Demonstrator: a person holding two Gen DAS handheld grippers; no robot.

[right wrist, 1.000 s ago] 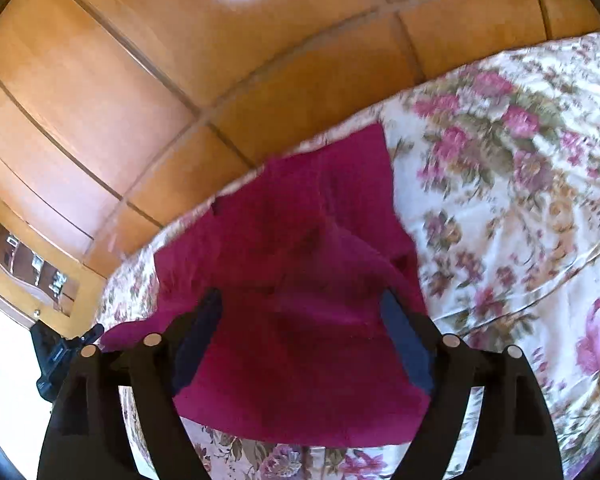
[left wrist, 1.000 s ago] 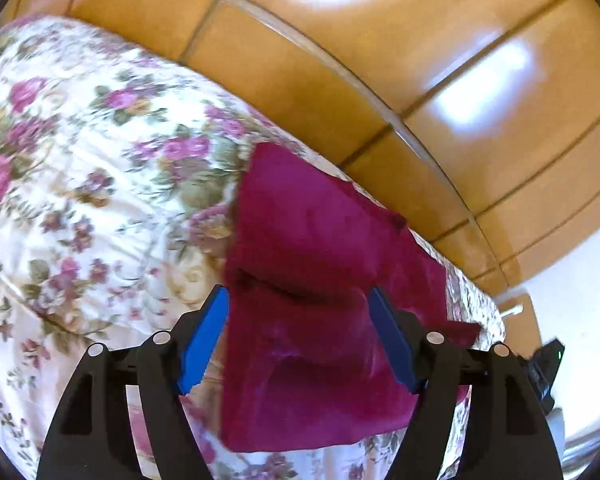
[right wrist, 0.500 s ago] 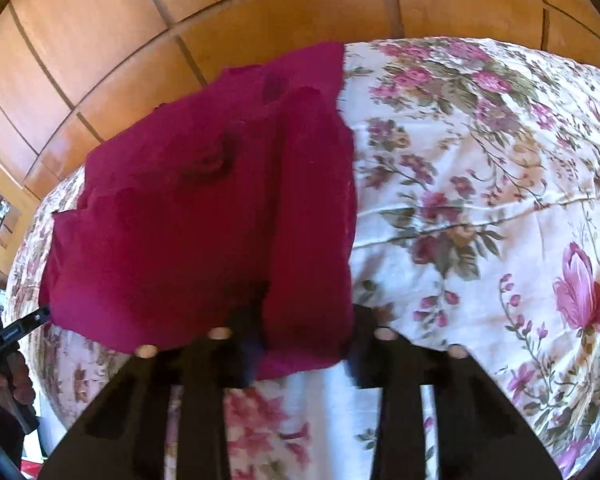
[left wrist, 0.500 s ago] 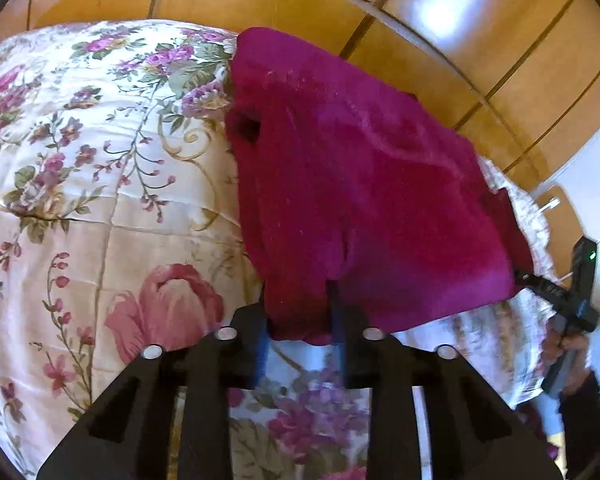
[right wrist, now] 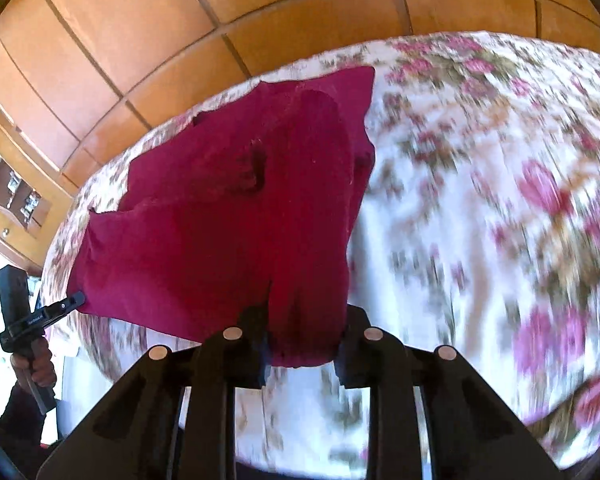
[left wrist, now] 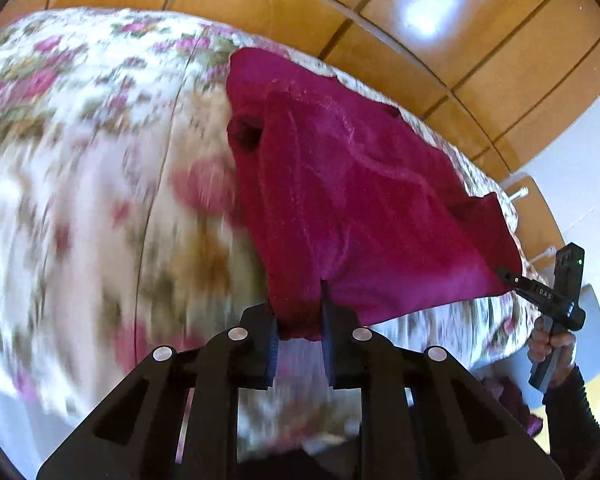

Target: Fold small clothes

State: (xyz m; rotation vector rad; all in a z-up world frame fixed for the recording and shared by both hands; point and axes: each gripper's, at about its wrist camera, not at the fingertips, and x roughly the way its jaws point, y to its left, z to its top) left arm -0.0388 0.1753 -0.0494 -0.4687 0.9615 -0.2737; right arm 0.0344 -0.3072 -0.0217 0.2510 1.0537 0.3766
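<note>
Lying across the floral bedspread point(left wrist: 100, 184), the magenta garment point(left wrist: 352, 200) has its near edge raised at both corners. The left gripper point(left wrist: 298, 336) is clamped on one corner, the right gripper point(right wrist: 302, 344) on the other. The lettering on the right gripper's side, seen from the left wrist, is too small to read surely.

I read the magenta garment point(left wrist: 352, 208) as soft matt cloth with a slightly fuzzy nap, pinched in both tools. Left tool point(left wrist: 298, 320) and right tool point(right wrist: 302, 338) look like matt black plastic with shiny metal pins. Bed cover point(left wrist: 100, 160) is floral printed cloth; wood panels point(right wrist: 140, 20) behind it are glossy, throwing glare.
</note>
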